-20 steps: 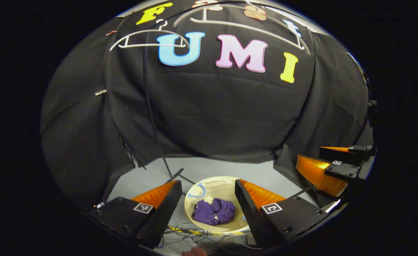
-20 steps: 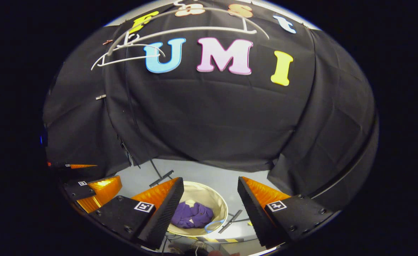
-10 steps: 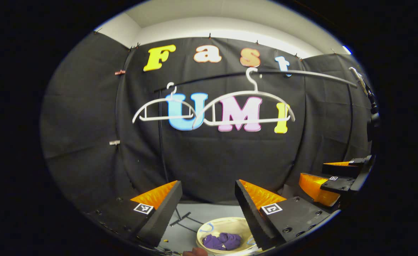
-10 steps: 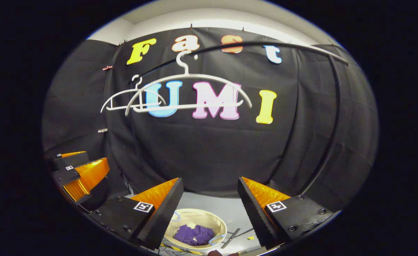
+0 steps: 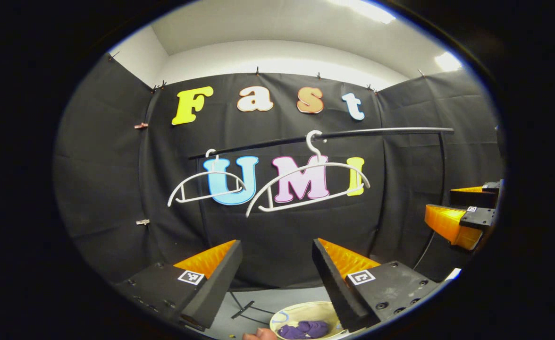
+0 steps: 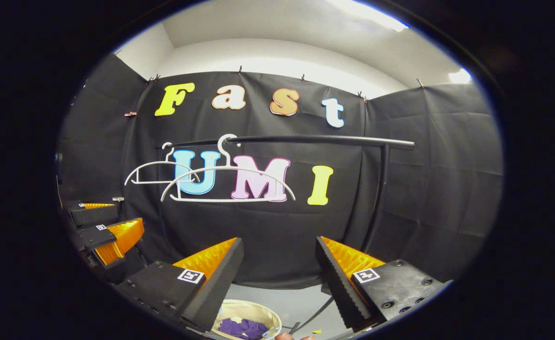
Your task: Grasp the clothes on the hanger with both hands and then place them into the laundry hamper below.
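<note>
Black cloth wall [image 5: 282, 236] clipped at 12 o'clock; white ceiling [image 6: 277, 28] above, lit; grey floor [image 5: 277, 297] at 6 o'clock.

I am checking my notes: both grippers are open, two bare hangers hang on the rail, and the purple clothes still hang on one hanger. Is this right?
Not quite. The purple clothes lie in the hamper below, as the left gripper view shows. The rest holds.

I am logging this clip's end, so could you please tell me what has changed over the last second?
Both grippers tilted upward: the cream laundry hamper with the purple clothes slid to the views' bottom edge, and the two bare white hangers on the black rail came to mid-view. Left gripper and right gripper stayed open and empty; clothes stayed in the hamper.
</note>
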`<state>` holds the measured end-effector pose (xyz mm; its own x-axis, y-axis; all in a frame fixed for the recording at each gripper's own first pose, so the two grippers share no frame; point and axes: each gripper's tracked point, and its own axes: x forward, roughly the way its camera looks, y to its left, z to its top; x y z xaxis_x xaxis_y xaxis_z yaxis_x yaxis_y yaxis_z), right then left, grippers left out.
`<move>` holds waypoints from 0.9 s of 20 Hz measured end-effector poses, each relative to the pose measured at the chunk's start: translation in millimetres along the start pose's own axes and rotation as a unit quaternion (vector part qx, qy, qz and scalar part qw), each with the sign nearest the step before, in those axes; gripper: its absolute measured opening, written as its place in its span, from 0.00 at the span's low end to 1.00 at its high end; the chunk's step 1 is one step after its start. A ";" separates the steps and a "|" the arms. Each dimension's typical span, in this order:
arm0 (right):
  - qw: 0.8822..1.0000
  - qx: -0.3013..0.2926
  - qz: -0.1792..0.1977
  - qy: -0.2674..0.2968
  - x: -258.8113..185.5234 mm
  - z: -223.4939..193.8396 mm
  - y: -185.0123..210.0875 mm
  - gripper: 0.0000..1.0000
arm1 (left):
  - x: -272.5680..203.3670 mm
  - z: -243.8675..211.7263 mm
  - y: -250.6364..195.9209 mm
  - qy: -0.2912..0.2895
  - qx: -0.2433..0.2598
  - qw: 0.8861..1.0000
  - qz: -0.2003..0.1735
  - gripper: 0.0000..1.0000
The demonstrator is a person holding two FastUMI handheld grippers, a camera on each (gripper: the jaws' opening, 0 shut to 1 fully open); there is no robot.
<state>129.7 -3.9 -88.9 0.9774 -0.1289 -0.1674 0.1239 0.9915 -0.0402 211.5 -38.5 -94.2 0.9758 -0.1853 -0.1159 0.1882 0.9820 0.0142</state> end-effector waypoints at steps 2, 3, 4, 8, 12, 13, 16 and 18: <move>1.000 0.001 -0.007 -0.006 -4.7 3.8 0.4 0.99 | -5.5 2.2 1.7 -0.008 0.005 1.000 0.000 0.96; 1.000 0.001 -0.010 -0.007 -7.7 4.1 -0.3 0.99 | -7.9 0.8 0.7 -0.010 0.000 1.000 0.000 0.96; 1.000 0.008 -0.016 -0.008 -11.5 6.3 -1.9 0.99 | -10.6 2.1 0.9 -0.013 -0.004 1.000 0.000 0.99; 0.999 0.033 -0.029 -0.014 -27.0 15.8 -1.7 0.99 | -30.5 12.4 2.9 -0.027 0.000 1.000 -0.002 0.99; 0.999 0.029 -0.032 -0.029 -40.5 27.5 0.0 0.99 | -42.3 22.3 7.7 -0.038 -0.001 0.999 -0.002 0.99; 0.999 0.029 -0.031 -0.029 -41.4 27.4 2.4 0.99 | -44.8 24.8 6.3 -0.040 0.001 0.999 -0.005 0.99; 0.999 0.026 -0.031 -0.030 -46.4 27.6 3.3 0.99 | -47.9 26.3 3.4 -0.036 0.004 0.999 -0.011 0.98; 0.999 0.026 -0.032 -0.029 -48.4 26.7 3.0 0.99 | -49.2 30.7 6.2 -0.040 0.003 0.999 -0.009 0.98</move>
<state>87.4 5.8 -54.6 0.9753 -0.1923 -0.1083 0.1938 0.9810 0.0033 168.1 -24.4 -57.9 0.9780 -0.2054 -0.0355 0.2062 0.9783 0.0198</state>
